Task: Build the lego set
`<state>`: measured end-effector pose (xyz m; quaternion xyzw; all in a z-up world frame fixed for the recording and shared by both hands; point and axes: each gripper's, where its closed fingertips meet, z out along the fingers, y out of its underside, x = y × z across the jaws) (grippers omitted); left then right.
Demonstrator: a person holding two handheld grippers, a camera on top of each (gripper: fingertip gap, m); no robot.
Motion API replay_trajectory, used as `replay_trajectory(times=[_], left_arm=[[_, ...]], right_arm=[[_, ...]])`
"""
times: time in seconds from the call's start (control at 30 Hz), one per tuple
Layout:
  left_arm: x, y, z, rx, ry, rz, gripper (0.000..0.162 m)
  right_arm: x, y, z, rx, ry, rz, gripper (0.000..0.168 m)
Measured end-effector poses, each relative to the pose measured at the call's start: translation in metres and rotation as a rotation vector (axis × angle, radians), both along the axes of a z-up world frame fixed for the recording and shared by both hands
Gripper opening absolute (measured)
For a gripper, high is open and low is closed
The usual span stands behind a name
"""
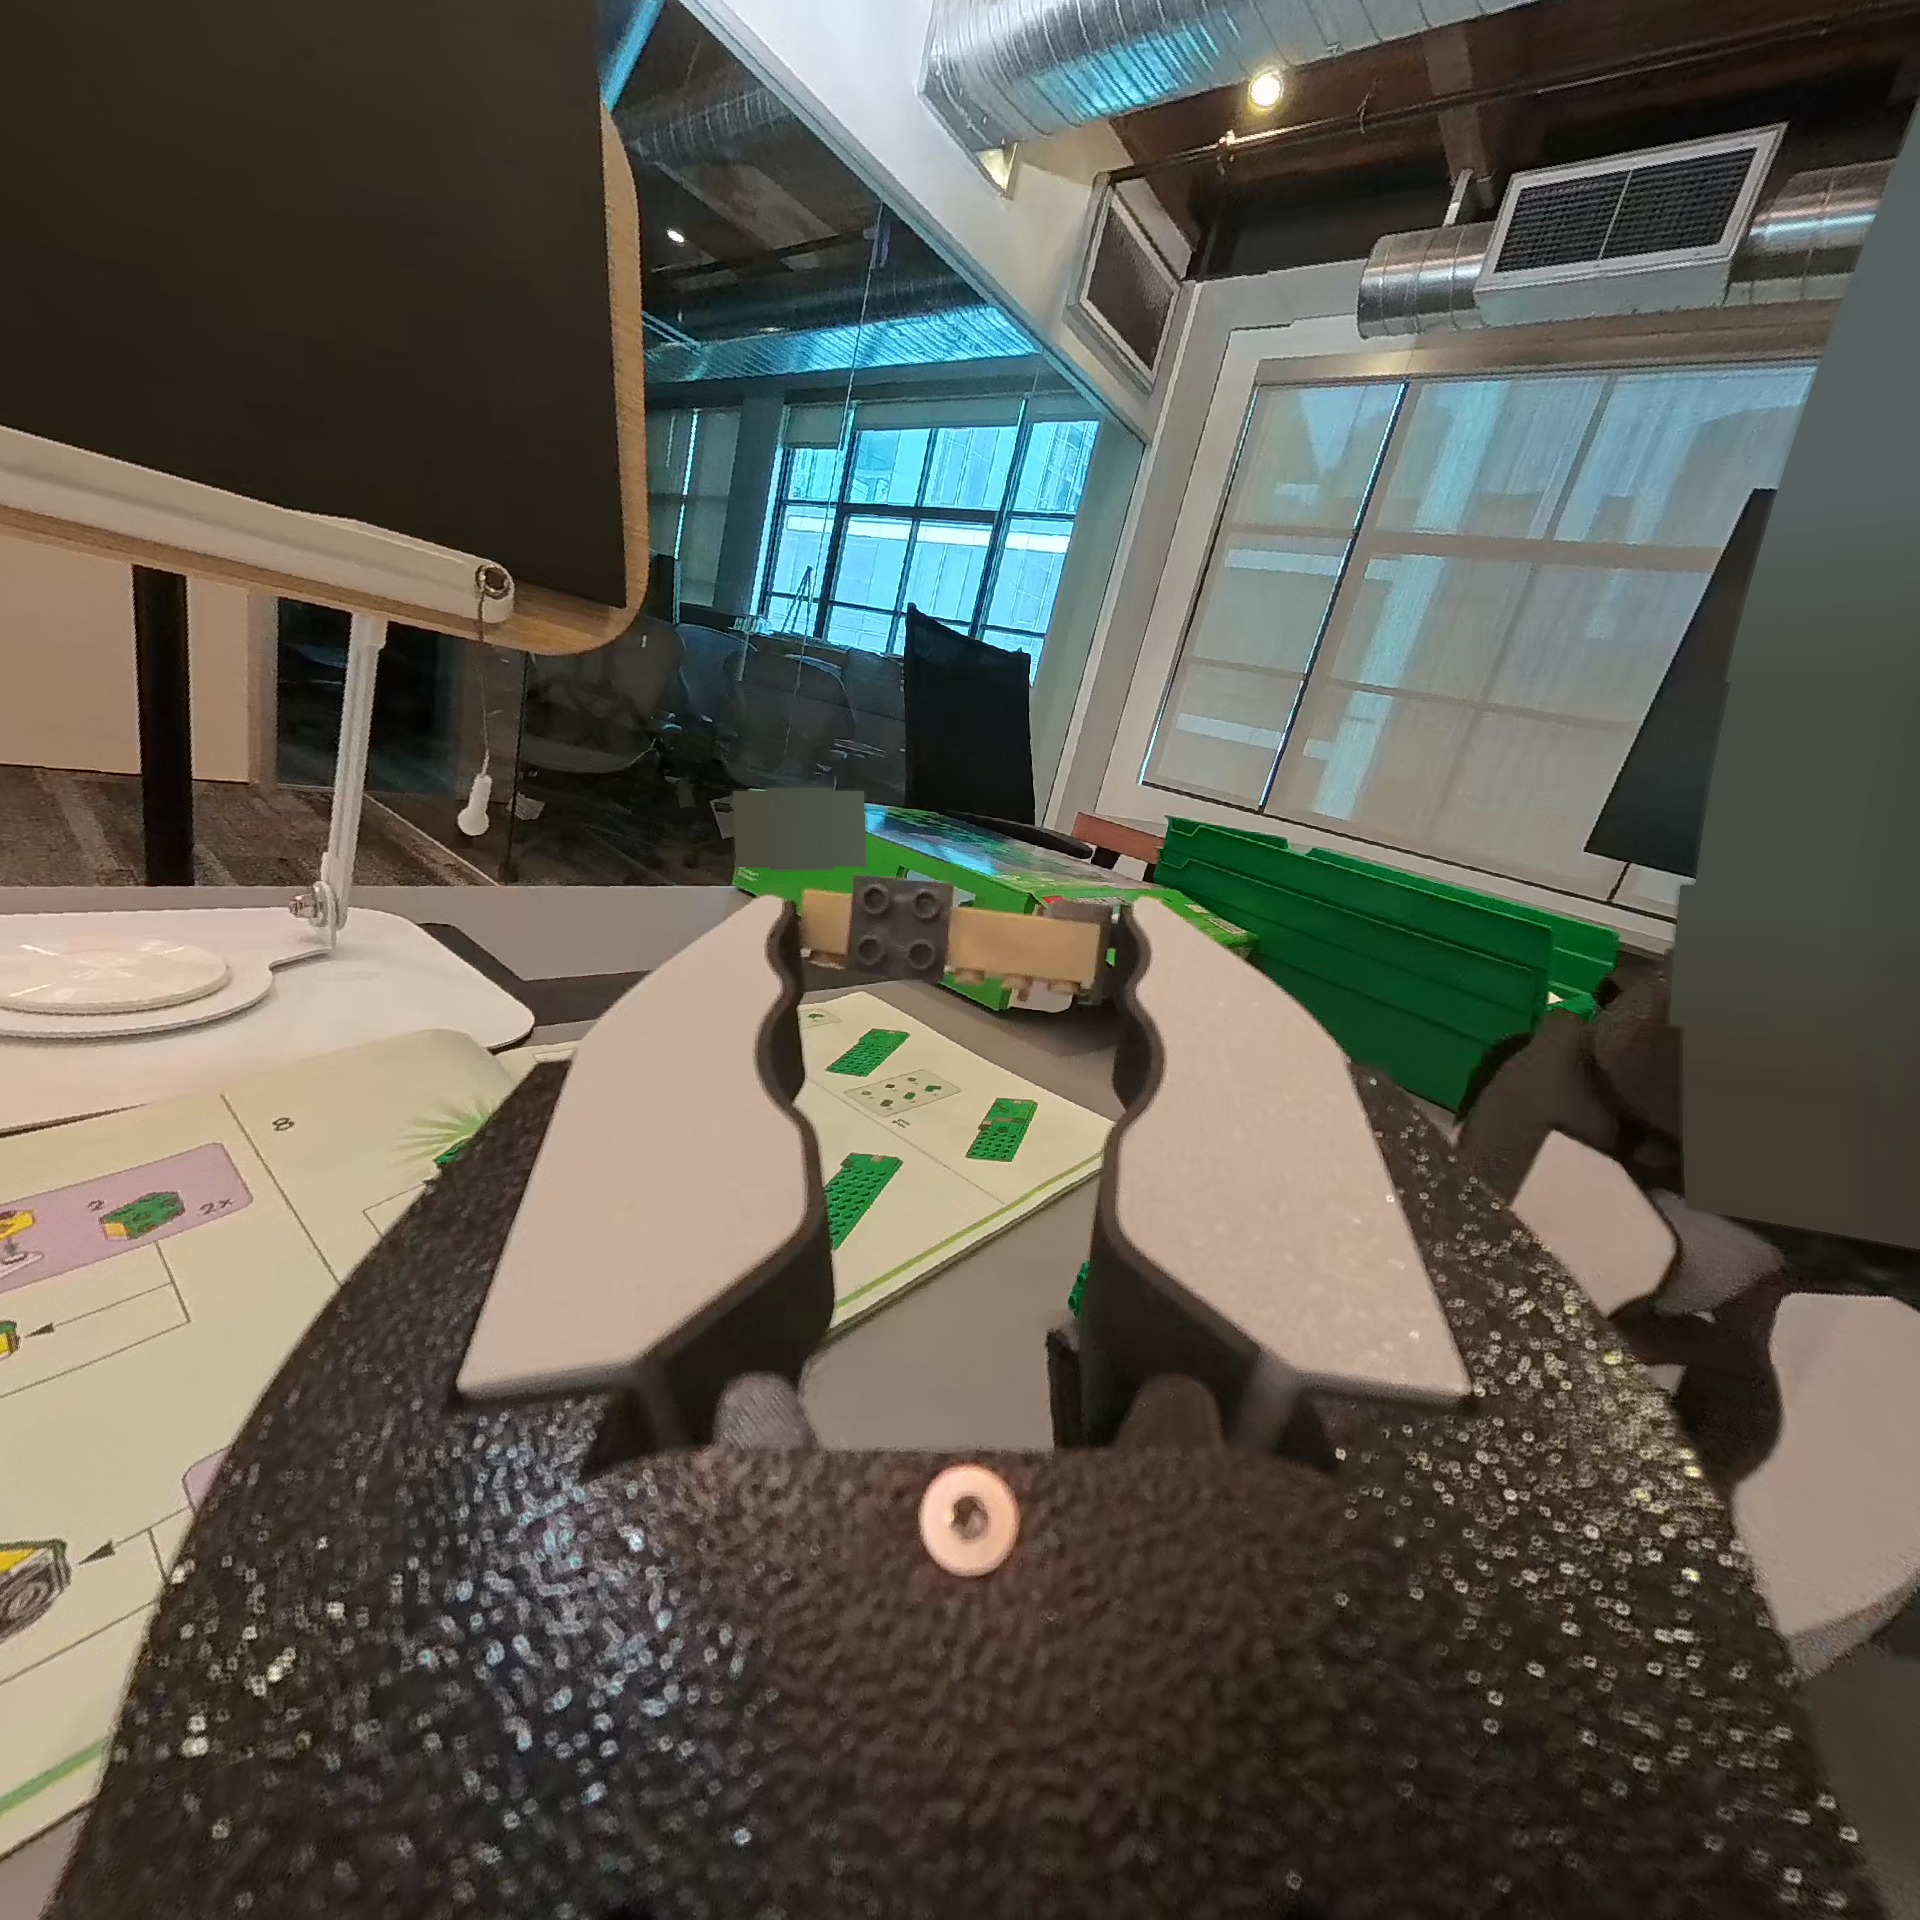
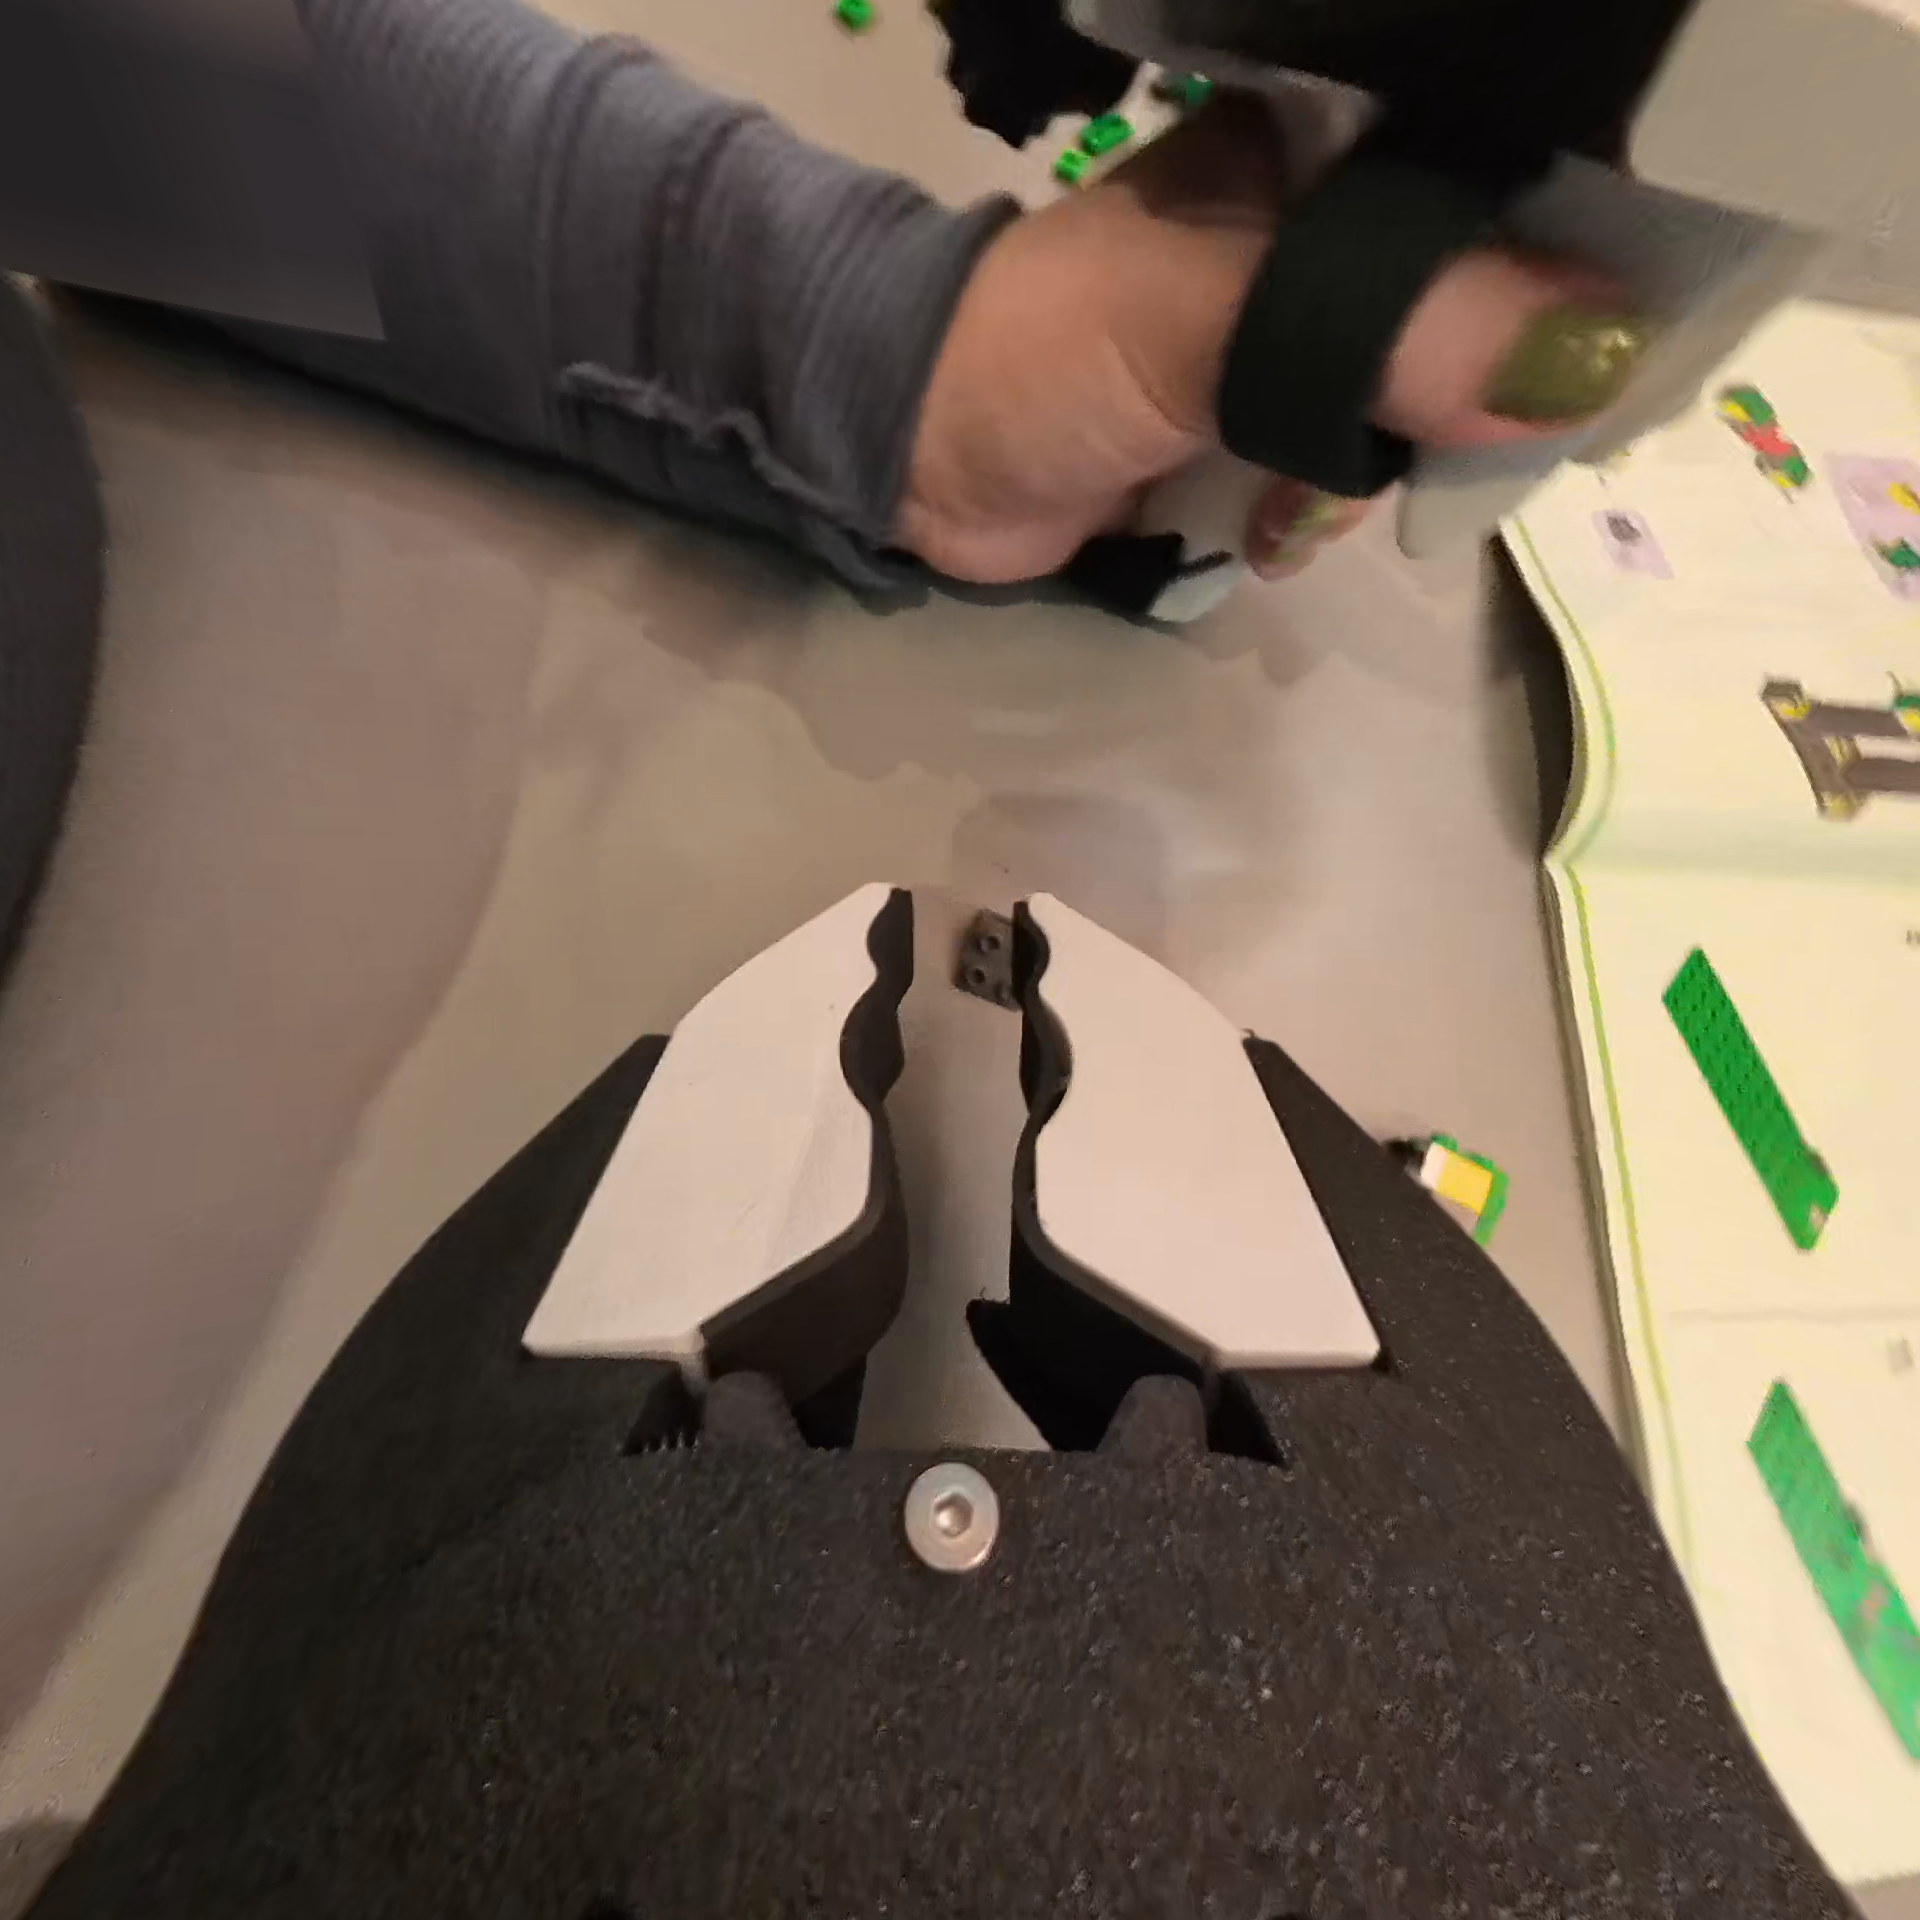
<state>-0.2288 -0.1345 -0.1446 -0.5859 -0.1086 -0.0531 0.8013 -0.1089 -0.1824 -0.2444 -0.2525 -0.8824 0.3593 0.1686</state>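
Observation:
In the left wrist view my left gripper (image 1: 956, 940) is shut on a long tan lego piece (image 1: 1023, 945) that carries a dark grey 2x2 plate (image 1: 899, 925), held up above the table. In the right wrist view my right gripper (image 2: 964, 909) is nearly closed over the grey table (image 2: 520, 779), with a small dark grey lego piece (image 2: 984, 961) between its tips, against the right finger. A hand in a grey sleeve (image 2: 1039, 416) holds the left gripper at the top of that view, blurred.
An open instruction booklet (image 1: 935, 1122) lies under the left gripper and at the right of the right wrist view (image 2: 1714, 935). A small yellow-and-green build (image 2: 1460, 1195) sits beside it. A green box (image 1: 1039, 894), green bins (image 1: 1403, 966) and a white lamp base (image 1: 156, 966) stand behind.

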Motion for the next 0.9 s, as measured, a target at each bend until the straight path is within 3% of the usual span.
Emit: replay_trajectory(times=[0.23, 0.57, 0.9], left_arm=[[-0.001, 0.000, 0.000, -0.001, -0.007, -0.004, 0.057], [0.000, 0.001, -0.001, -0.009, -0.001, -0.007, 0.057], [-0.001, 0.002, -0.001, -0.014, 0.001, -0.007, 0.057]], right_arm=[[0.002, -0.001, 0.004, 0.062, -0.018, 0.203, 0.034], [0.001, 0.014, -0.019, 0.386, 0.021, 0.601, 0.024], [-0.003, 0.009, -0.028, 0.505, 0.009, 0.817, 0.020]])
